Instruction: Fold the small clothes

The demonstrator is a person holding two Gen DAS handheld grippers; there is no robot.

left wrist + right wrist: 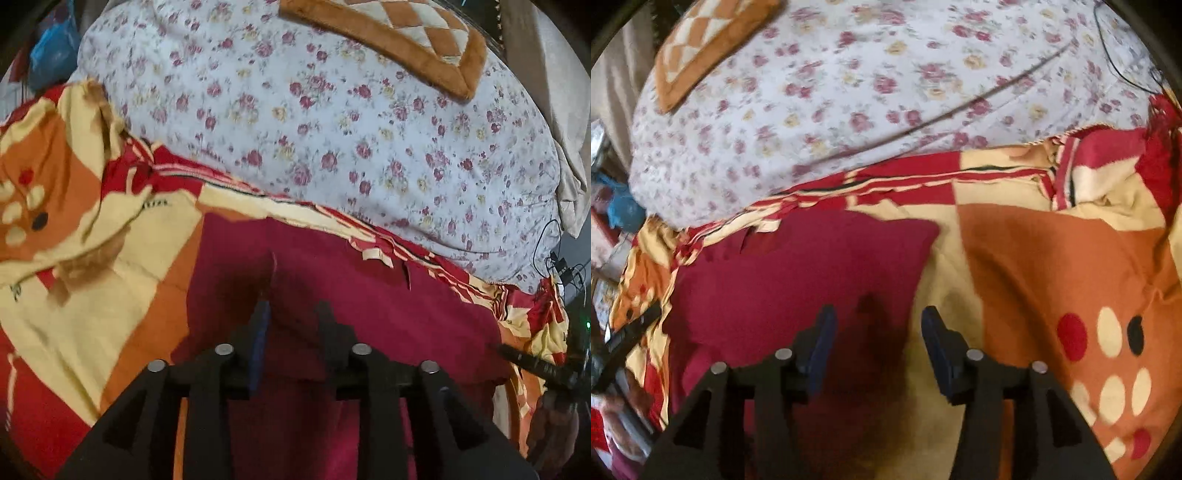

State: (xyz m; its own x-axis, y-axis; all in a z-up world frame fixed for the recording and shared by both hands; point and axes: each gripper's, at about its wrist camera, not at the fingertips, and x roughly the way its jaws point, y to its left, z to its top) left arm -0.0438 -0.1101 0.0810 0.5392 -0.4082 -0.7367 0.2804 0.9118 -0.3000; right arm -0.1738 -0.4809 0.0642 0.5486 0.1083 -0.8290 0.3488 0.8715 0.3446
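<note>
A dark red garment (369,302) lies spread flat on a red, cream and orange blanket (92,295). My left gripper (293,314) points down at the garment's middle. Its jaws stand a narrow gap apart, and red cloth shows through the gap with no fold pinched. In the right wrist view the same garment (798,266) fills the lower left, and its right edge runs down between the fingers. My right gripper (877,321) hangs open over that edge, half above red cloth and half above the cream blanket (1052,258). Nothing is held in it.
A white floral sheet (332,129) (849,92) covers the bed beyond the blanket. A brown checked cushion (406,33) (701,40) lies on it. Thin black cables (554,251) (1115,48) trail at the bed's edge. A blue bag (51,48) sits off the bed's side.
</note>
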